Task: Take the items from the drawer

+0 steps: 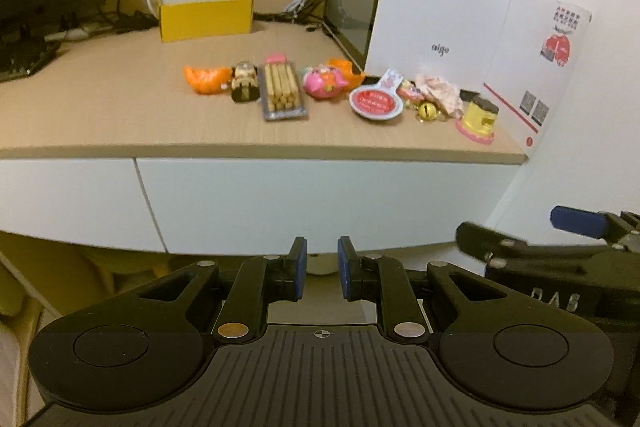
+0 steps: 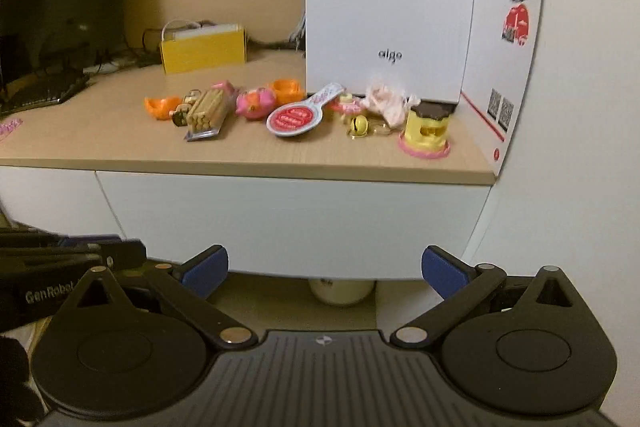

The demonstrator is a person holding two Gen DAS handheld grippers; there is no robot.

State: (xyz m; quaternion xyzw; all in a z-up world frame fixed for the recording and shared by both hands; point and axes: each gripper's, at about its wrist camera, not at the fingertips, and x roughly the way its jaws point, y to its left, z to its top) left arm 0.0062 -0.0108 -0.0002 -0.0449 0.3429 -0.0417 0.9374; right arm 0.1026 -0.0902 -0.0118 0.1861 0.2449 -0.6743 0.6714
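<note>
1. The left gripper (image 1: 322, 273) held its jaws a narrow gap apart on nothing; the right gripper (image 2: 324, 273) had its jaws wide apart, also empty.
2. Both hung below the bench (image 1: 120, 115), facing the closed white drawer front (image 1: 320, 203).
3. Toys lay in a row on top, from the orange shell (image 1: 206, 79) at left to the yellow-and-pink toy (image 1: 478, 119) at far right.
4. With the drawer closed, the items looked already taken out. Any further drawer work would need a square approach to the front's lower edge.

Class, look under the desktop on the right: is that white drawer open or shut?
Shut. The drawer front sits flush with its neighbouring panel beneath the desktop edge; no interior shows.
</note>
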